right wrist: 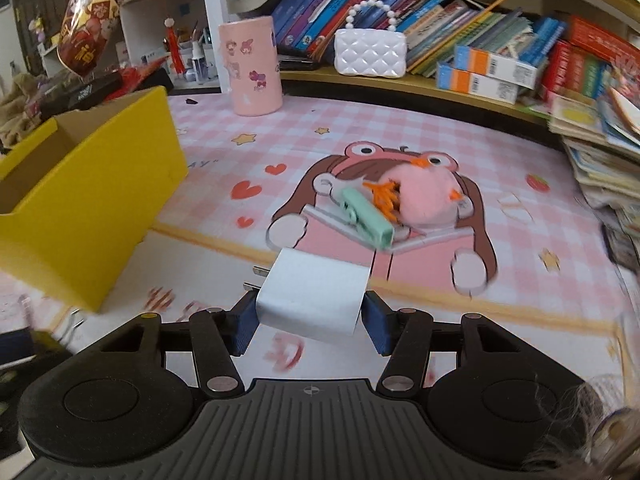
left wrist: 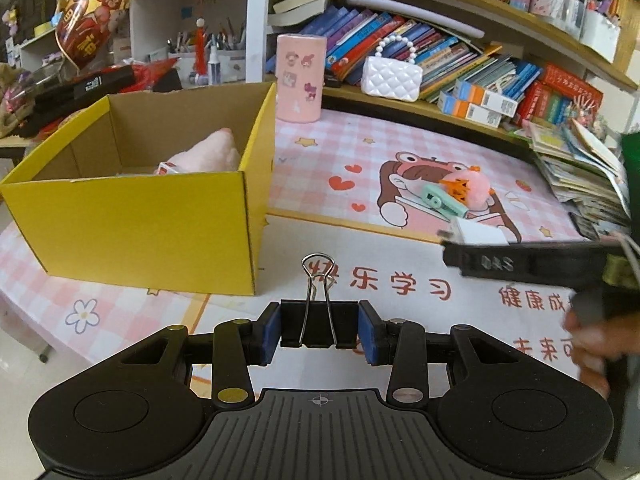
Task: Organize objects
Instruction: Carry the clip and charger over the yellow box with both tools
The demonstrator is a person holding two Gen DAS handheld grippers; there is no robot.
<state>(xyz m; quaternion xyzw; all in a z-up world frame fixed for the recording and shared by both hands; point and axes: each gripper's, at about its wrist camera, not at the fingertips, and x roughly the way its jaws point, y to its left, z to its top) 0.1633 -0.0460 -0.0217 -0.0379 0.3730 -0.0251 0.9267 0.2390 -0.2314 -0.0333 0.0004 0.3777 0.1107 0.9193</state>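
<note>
Fingers (left wrist: 272, 332) of my left gripper (left wrist: 319, 330), low in the centre of the left wrist view, are clamped on a black binder clip (left wrist: 318, 322), its wire handle standing up. To the upper left sits the yellow cardboard box (left wrist: 132, 224), open at the top, with a pink plush (left wrist: 204, 154) already lying inside. At the right edge my other tool shows as a dark blurred bar carrying a white charger plug (left wrist: 476, 232). Farther back on the pink checked mat (left wrist: 360, 148) lie a mint-green clip (left wrist: 444, 200) and a pink plush chick (left wrist: 470, 188), touching each other.

Through the right wrist view, the fingers (right wrist: 376, 326) of my right gripper (right wrist: 310, 328) pinch the charger plug (right wrist: 312, 296) by its sides, prongs pointing left. Beyond it, mid-frame, the green clip (right wrist: 366, 216) rests against the chick (right wrist: 428, 196); the box (right wrist: 84, 216) fills the left side.

I judge both hands are mid-carry towards the box. Next, each load must come over the open top before I let go, the left one first, being nearer. The green clip and chick remain on the surface for later.
</note>
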